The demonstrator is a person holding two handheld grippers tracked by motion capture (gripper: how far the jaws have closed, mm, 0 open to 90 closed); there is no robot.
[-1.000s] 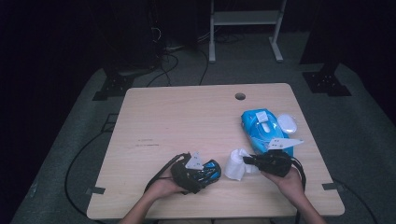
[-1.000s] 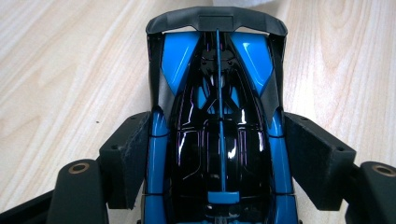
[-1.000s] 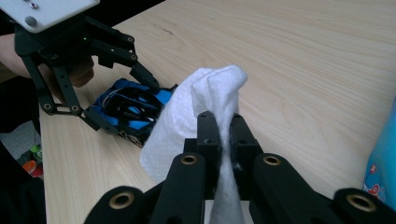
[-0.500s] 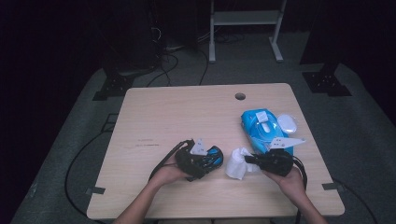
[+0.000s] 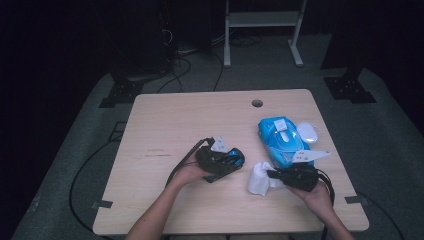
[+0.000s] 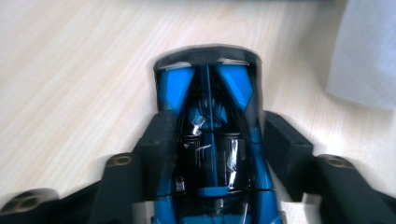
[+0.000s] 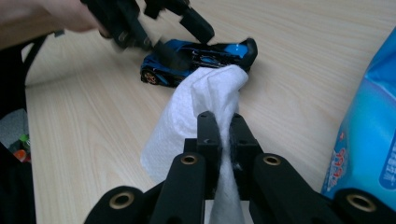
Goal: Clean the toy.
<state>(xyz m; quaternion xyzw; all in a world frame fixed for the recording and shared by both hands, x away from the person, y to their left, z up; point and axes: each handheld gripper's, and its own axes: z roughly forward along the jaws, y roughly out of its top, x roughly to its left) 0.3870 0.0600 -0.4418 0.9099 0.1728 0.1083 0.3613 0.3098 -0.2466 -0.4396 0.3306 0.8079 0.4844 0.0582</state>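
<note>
Nearest the person, the right gripper (image 5: pixel 272 174) is clenched on a white wipe (image 5: pixel 259 178) near the table's (image 5: pixel 165 115) front edge. Just left of it, the left gripper (image 5: pixel 235 161) has been closing its jaws around a blue toy car (image 6: pixel 208 112), gripping its sides. Farther back lies a blue wipes pack (image 5: pixel 279 140).

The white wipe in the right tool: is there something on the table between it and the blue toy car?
Nothing visible stands between them. The white wipe, pinched in the right tool, has bare table before it up to the blue toy car, whose sides sit between the left tool jaws, which have just been closing.
</note>
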